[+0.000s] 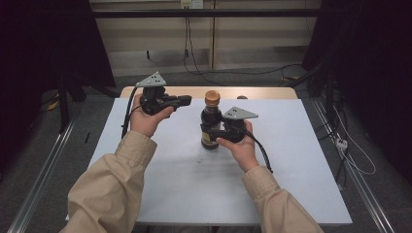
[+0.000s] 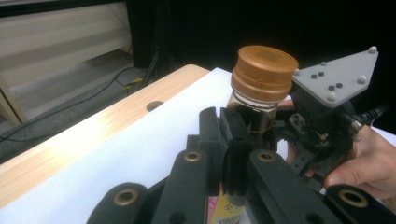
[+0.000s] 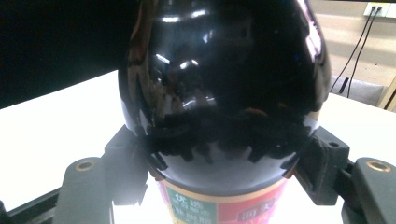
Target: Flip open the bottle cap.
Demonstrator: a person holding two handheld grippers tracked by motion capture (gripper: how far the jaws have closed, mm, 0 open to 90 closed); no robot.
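Bottle (image 1: 211, 127) clamped between right tongs (image 1: 217, 132)

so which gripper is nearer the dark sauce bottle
Right. The right gripper is shut on the dark sauce bottle, its fingers pressing both sides above the label. The left gripper is shut on nothing, held apart, up and left of the brown cap.
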